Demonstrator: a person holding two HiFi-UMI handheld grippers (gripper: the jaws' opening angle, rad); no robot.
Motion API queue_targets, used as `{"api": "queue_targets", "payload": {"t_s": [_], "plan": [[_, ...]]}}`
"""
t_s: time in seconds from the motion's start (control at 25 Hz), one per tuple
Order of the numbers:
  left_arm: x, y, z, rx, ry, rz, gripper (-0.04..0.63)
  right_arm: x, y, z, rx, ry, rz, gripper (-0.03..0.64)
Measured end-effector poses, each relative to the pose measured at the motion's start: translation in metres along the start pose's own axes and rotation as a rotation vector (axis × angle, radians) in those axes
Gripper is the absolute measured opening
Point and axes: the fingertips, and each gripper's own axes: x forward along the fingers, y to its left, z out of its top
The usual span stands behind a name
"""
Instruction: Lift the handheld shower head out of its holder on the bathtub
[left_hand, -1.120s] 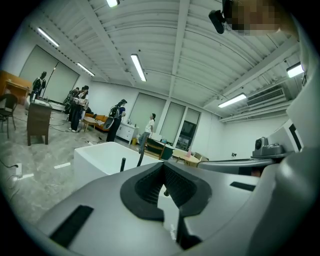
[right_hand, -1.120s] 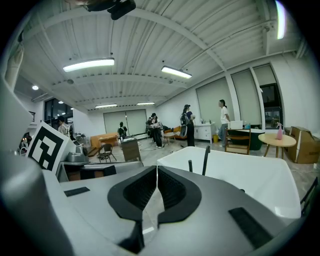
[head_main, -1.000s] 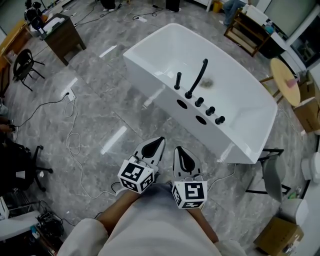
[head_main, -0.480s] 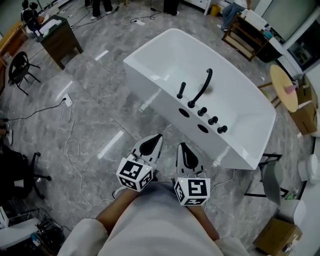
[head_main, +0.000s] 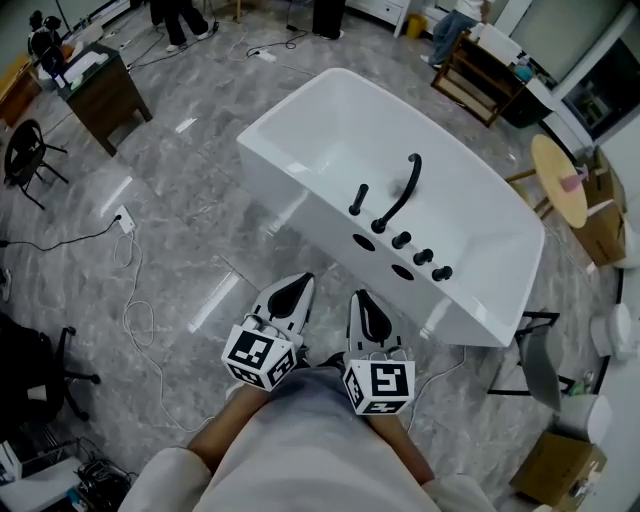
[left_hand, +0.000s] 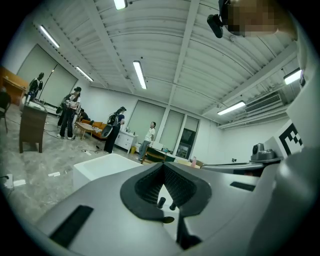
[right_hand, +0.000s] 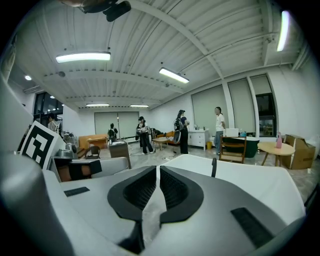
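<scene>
The white bathtub (head_main: 300, 150) stands on the grey marble floor ahead of me. On its near rim the black handheld shower head (head_main: 358, 199) stands upright in its holder, left of the curved black spout (head_main: 402, 192) and a row of black knobs (head_main: 422, 256). My left gripper (head_main: 299, 282) and right gripper (head_main: 358, 298) are side by side just short of the tub's near wall, both shut and empty. In the right gripper view the shower head (right_hand: 214, 167) rises beyond the right gripper (right_hand: 158, 167). The left gripper (left_hand: 163, 164) points at the tub (left_hand: 100, 167).
A wooden desk (head_main: 95, 85) and a black chair (head_main: 22, 150) stand at the far left. Cables (head_main: 130, 300) trail over the floor to my left. A round table (head_main: 560, 180), a black metal stand (head_main: 530, 350) and a cardboard box (head_main: 555, 470) sit right of the tub. People stand at the back.
I have come closer to the tub, which now sits lower and more to the left in the head view. Both grippers moved forward with me and stayed shut.
</scene>
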Motion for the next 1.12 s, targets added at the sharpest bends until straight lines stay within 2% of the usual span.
{"api": "queue_targets", "payload": {"t_s": [0.24, 0.4, 0.76, 1.12], "plan": [[0.013, 0.006, -0.001, 0.001, 0.021, -0.048, 0.005, 0.008, -0.007, -0.005, 0.011, 0.032, -0.041, 0.021], [0.023, 0.01, -0.001, 0.005, 0.034, -0.046, 0.005, 0.013, -0.013, -0.004, 0.014, 0.043, -0.053, 0.022], [0.046, 0.017, -0.018, -0.035, 0.08, -0.051, 0.005, 0.028, -0.046, -0.018, 0.066, 0.078, -0.106, 0.023], [0.104, 0.019, -0.031, -0.05, 0.158, -0.097, 0.005, 0.07, -0.086, -0.014, 0.094, 0.098, -0.105, 0.023]]}}
